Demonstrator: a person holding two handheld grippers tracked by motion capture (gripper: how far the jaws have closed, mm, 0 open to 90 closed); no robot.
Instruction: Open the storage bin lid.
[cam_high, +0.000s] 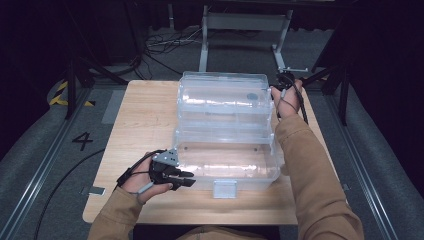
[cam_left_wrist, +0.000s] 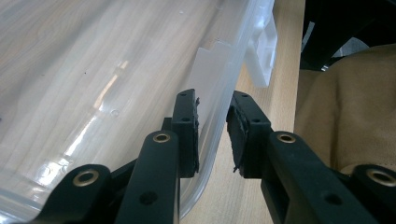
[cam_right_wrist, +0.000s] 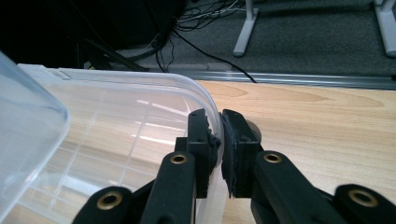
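**Clear storage box open on table, both grippers at its rims**

The wooden table carries a clear plastic box with its lid swung open towards the far edge. A white latch sits at the box's near wall.

The right gripper pinches the lid's curved rim, pads pressed to the plastic. The left gripper straddles the box's near rim; its inner pad touches the wall, the outer pad stands apart.

Judged step: taking hold of the lid to close it while steadying the base. Next move calls for swinging the lid over without shifting the box.

The hinge line is hard to make out through the clear plastic.
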